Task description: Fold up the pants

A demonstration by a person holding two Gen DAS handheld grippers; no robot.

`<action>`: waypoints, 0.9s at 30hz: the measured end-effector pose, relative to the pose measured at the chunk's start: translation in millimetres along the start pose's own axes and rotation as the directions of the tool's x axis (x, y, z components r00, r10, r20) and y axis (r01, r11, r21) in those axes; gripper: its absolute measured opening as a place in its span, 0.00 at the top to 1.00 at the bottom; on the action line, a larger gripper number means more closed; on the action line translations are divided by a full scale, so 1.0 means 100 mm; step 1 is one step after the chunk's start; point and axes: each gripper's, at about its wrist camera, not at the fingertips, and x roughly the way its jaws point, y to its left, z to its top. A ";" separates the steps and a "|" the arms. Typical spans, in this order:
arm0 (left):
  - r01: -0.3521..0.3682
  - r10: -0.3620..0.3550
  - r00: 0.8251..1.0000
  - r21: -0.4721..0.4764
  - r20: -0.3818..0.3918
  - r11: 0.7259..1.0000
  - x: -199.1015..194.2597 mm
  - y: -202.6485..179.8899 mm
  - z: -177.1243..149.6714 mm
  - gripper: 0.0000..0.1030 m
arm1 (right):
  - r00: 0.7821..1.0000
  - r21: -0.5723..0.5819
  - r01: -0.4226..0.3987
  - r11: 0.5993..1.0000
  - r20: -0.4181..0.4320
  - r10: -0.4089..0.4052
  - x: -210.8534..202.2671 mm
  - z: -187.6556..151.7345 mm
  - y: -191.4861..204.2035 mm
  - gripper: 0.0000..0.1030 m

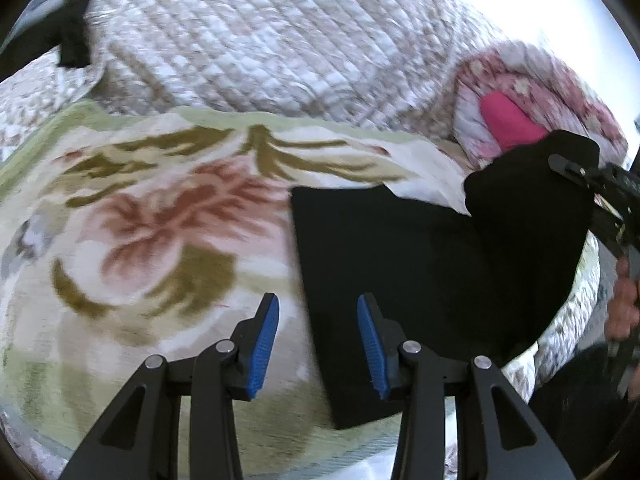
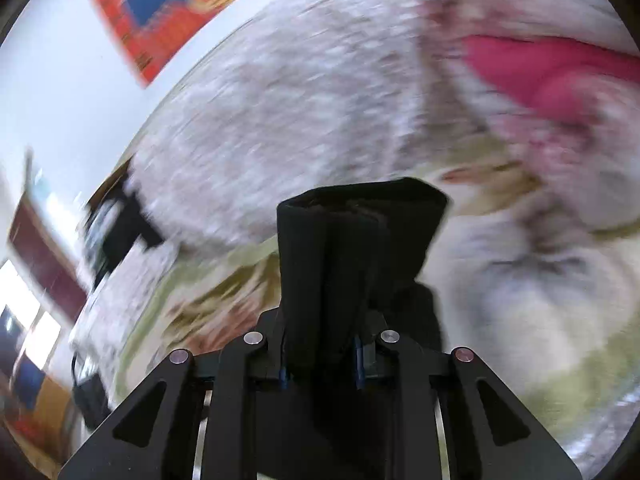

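The black pants [image 1: 400, 280] lie on the flowered blanket [image 1: 152, 216] spread over the bed, filling the 3 o'clock half of the left wrist view. One end is lifted into a bunched flap at about 2 o'clock. The right tool [image 2: 320, 360] is clamped on that flap, with black cloth gathered in thick folds between its blue pads. The left tool [image 1: 318, 340] stands apart and grips nothing, its right finger over the near edge of the flat panel and its left finger over bare blanket.

The step in hand looks like carrying the lifted end over the flat part to make a fold. To do it well, the right tool should travel low and level so the bunched cloth spreads rather than ropes, and land its edge square on the straight edge at 12 o'clock of the panel. The left tool would do best to pin the flat panel near its free corner so the layer below does not drag.

The left wrist view shows the whole layout: flat panel, raised flap, the quilt [image 1: 260, 40] behind and a pink-lined bundle [image 1: 512, 120] at 2 o'clock. The right wrist view, much blurred, shows only the grip itself and how many layers are pinched, which the left view cannot resolve.
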 end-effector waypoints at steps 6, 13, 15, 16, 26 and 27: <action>-0.057 0.061 0.997 -0.110 0.038 0.992 -0.15 0.38 0.08 0.58 | 0.968 -0.177 -0.153 0.972 -0.223 0.112 0.60 -0.53 0.60 0.78; -0.075 0.082 0.996 -0.170 0.036 0.983 -0.18 0.59 0.10 0.58 | 0.933 -0.249 -0.179 0.952 -0.349 0.084 0.90 -0.99 0.62 0.78; -0.073 0.079 0.996 -0.163 0.033 0.984 -0.18 0.58 0.09 0.58 | 0.941 -0.257 -0.182 0.949 -0.326 0.092 0.84 -0.95 0.63 0.78; -0.070 0.076 0.997 -0.157 0.031 0.985 -0.17 0.56 0.09 0.58 | 0.942 -0.267 -0.189 0.945 -0.320 0.098 0.81 -0.95 0.64 0.78; -0.065 0.067 0.998 -0.135 0.015 0.989 -0.12 0.49 0.07 0.58 | 0.925 -0.348 -0.243 0.905 -0.365 0.108 0.78 -1.12 0.78 0.51; -0.066 0.069 0.997 -0.136 0.017 0.989 -0.13 0.49 0.07 0.58 | 0.921 -0.345 -0.252 0.904 -0.373 0.114 0.74 -1.11 0.80 0.48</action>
